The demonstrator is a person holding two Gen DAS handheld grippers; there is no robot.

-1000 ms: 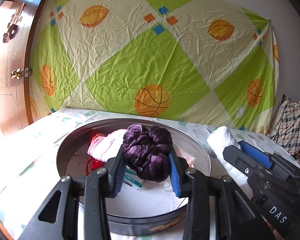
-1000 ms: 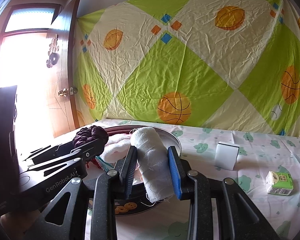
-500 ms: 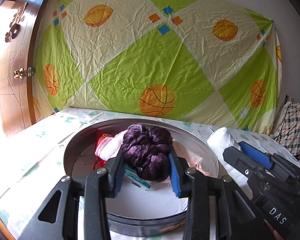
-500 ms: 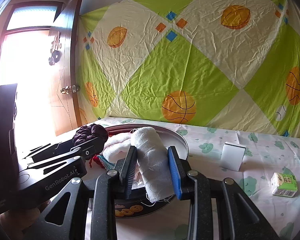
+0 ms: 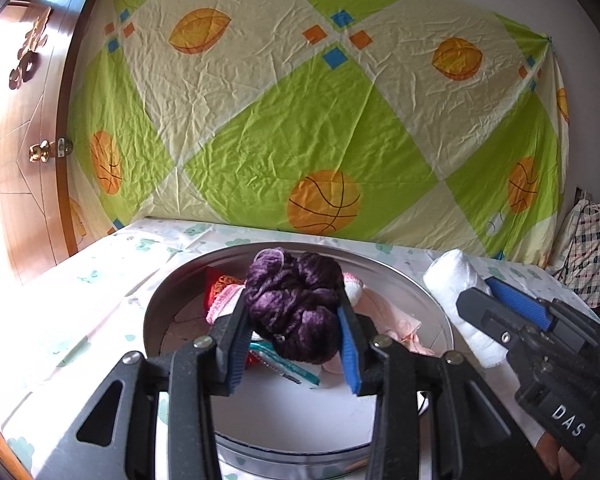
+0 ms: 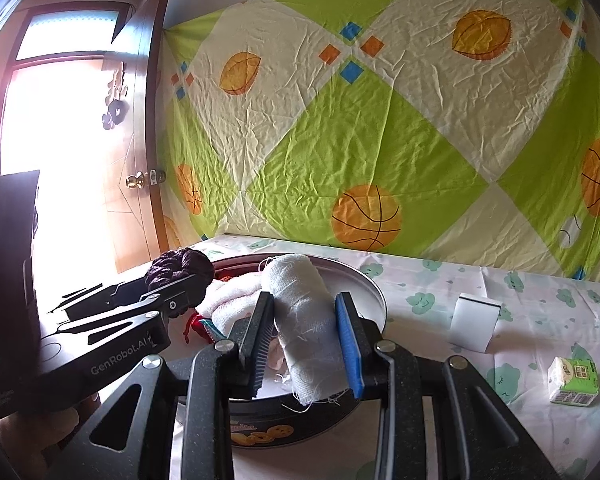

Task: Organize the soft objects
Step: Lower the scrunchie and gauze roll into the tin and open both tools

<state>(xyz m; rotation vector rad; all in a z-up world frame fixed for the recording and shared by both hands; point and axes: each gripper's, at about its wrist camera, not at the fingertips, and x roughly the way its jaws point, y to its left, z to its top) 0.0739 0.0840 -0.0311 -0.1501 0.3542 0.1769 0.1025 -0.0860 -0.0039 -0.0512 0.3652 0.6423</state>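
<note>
My left gripper [image 5: 294, 316] is shut on a purple yarn bundle [image 5: 296, 304] and holds it above a round metal tin [image 5: 156, 312]. The tin holds pink, white and red soft cloths [image 5: 384, 312]. My right gripper [image 6: 306, 320] is shut on a white gauze roll [image 6: 304, 316] over the tin's right rim [image 6: 370, 288]. The right gripper with the roll [image 5: 460, 296] shows at the right of the left wrist view. The left gripper with the yarn [image 6: 180, 270] shows at the left of the right wrist view.
The table has a pale cloth with green cloud prints [image 6: 520, 312]. A white box [image 6: 474, 322] and a small green tissue pack [image 6: 574, 380] lie right of the tin. A patterned sheet [image 5: 300, 120] hangs behind. A wooden door [image 5: 20, 140] stands left.
Both grippers have moved slightly forward over the tin with their loads still held. The tin's contents sit closer beneath the yarn.
</note>
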